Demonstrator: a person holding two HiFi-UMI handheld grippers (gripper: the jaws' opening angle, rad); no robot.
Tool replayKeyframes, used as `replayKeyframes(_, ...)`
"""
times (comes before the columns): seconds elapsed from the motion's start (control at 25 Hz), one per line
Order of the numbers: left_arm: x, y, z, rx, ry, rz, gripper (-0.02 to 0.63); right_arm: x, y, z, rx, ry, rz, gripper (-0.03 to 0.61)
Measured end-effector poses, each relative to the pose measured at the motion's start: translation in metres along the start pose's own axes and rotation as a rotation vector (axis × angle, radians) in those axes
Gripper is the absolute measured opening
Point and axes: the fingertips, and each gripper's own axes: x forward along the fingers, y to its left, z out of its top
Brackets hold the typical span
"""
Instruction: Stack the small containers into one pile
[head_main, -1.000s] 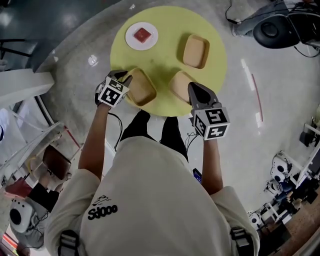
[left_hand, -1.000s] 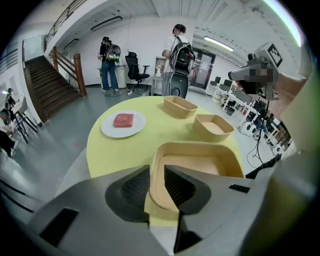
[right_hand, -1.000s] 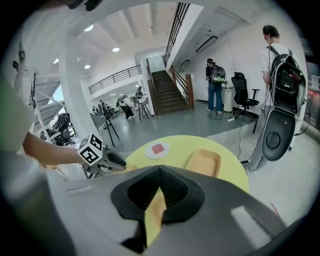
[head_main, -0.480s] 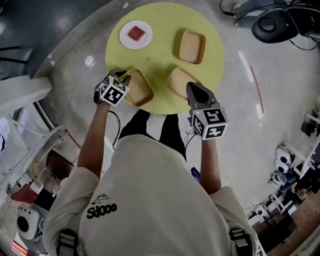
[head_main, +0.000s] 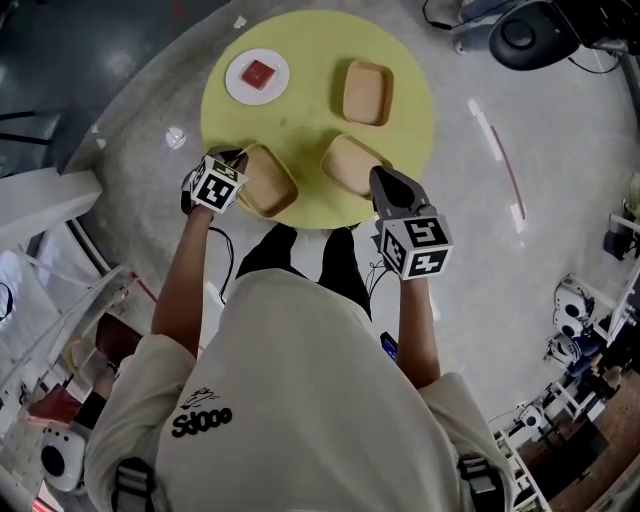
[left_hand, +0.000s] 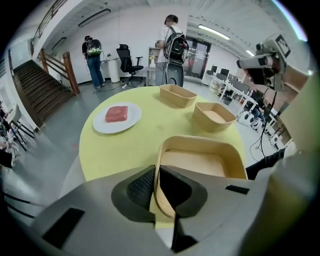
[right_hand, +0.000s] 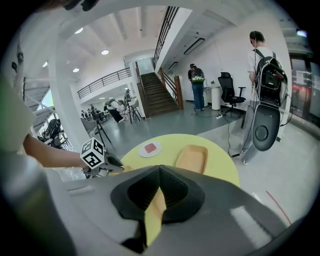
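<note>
Containers (head_main: 367, 92), 3 tan, shirt print (head_main: 201, 422) approx. "Sdooo"

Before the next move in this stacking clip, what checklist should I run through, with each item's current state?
1. Left gripper shut on near-left container rim: ok.
2. Right gripper shut on near-right container wall: ok.
3. Either held container lifted off the table: cannot tell.
4. Far container empty, free to receive: ok.
5. Plate apart from all containers: ok.
</note>
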Motion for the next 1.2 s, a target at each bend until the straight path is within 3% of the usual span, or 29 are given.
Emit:
replayKeyframes(0.32, -0.044, 0.008, 0.022, -0.235, -0.152, -0.055, 0.023, -0.017, -0.009, 0.021, -0.011, -0.049, -0.013, 0.011)
replayKeyframes(0.56, -0.073, 0.01, 0.065, -0.325, -0.274, -0.075, 0.023, -0.027, -0.022, 0.041, -0.031, -0.098, -0.034, 0.011)
replayKeyframes(0.84, -0.067, -0.027, 0.132, -0.32, -0.331, -0.143, 0.023, -0.045, -0.047, 0.055, -0.022, -0.136, -0.075, 0.011)
replayKeyframes(1.2, -0.026, -0.081, 0.152, -0.369, -0.28, -0.22, 0.023, -0.071, -0.079, 0.035, 0.036, -0.121, -0.136, 0.011)
